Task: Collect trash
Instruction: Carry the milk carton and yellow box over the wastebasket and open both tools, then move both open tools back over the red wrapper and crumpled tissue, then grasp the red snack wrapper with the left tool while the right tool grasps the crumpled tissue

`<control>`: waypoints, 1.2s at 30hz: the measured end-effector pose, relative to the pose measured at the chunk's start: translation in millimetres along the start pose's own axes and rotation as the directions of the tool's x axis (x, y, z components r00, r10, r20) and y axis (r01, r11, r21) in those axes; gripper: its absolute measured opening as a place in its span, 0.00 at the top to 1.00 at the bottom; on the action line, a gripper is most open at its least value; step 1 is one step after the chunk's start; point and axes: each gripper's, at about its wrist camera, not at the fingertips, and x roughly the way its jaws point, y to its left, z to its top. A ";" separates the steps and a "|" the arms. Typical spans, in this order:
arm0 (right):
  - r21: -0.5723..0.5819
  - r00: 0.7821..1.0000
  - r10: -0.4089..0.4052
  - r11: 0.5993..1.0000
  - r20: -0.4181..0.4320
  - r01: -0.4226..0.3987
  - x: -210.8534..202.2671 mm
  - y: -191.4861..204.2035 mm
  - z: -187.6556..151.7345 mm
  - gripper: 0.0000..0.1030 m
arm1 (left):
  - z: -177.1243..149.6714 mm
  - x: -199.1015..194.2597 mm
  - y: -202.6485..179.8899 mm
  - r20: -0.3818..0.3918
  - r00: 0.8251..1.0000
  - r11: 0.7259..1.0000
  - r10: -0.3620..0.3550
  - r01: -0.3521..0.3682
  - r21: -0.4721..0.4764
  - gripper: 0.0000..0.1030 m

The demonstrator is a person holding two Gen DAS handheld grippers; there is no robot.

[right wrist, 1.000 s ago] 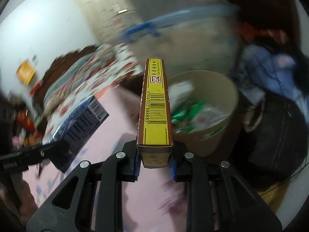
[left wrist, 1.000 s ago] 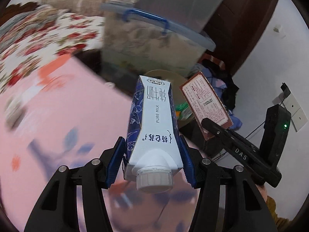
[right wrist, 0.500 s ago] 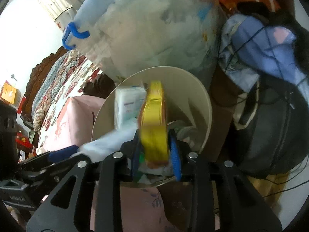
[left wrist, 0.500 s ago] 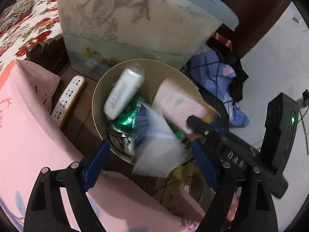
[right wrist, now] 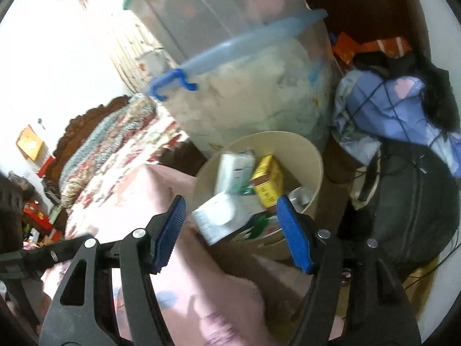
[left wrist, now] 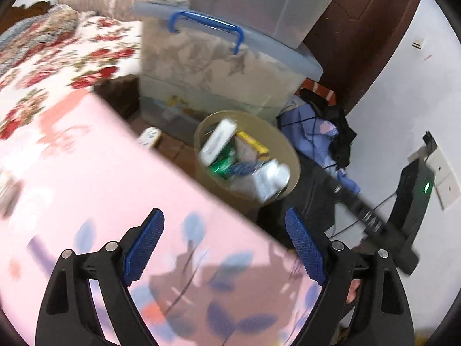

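A cluttered bedroom corner: a pink bedcover [left wrist: 95,178] fills the near ground under both tools, and a lidded storage box [left wrist: 219,66] stands beyond it with a heap of clothes [right wrist: 386,106] to its right.

The round waste bin [left wrist: 291,155] sits on the floor ahead of both grippers, just past the bedcover edge. It holds the milk carton [right wrist: 219,219], the yellow box [right wrist: 268,181], a white pack [right wrist: 234,173] and green wrappers.

The left gripper [left wrist: 224,245] stands spread wide with nothing between its pads. The right gripper [right wrist: 230,230] is opening, and its pads touch nothing (the carton and box seen between them lie further off, inside the bin).

Risks from this position:

- The bin looks nearly full. The milk carton lies high against the near rim and may tip out onto the floor if the bin is knocked.
- A power strip [left wrist: 149,137] lies on the floor left of the bin; a dropped or leaking carton could reach it.
- Both frames are blurred, so any remaining trash on the bedcover cannot be confirmed.
- The two tools work close together, and their fingers could collide.
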 end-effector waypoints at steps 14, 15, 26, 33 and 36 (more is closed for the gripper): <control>-0.119 0.922 0.265 0.944 -0.282 -0.308 9.3 154.9 -103.2 0.35 | -158.3 -167.1 155.8 0.062 0.944 0.910 0.323 -0.292 -0.296 0.20; -0.135 0.904 0.284 0.931 -0.320 -0.340 12.5 172.0 -112.3 0.35 | -167.7 -175.7 169.6 0.059 0.942 0.895 0.331 -0.294 -0.334 0.20; -0.249 0.829 0.303 0.855 -0.470 -0.454 35.1 276.8 -162.0 0.37 | -198.2 -201.1 279.6 0.039 0.941 0.779 0.337 -0.256 -0.573 0.25; -0.281 0.878 0.261 0.877 -0.402 -0.389 94.0 302.4 -117.1 0.35 | -185.7 -170.5 264.4 0.002 0.863 0.762 0.505 -0.445 -0.471 0.71; -0.295 0.907 0.213 0.897 -0.364 -0.329 136.4 318.4 -95.5 0.24 | -185.9 -167.5 257.5 0.009 0.874 0.789 0.485 -0.433 -0.437 0.94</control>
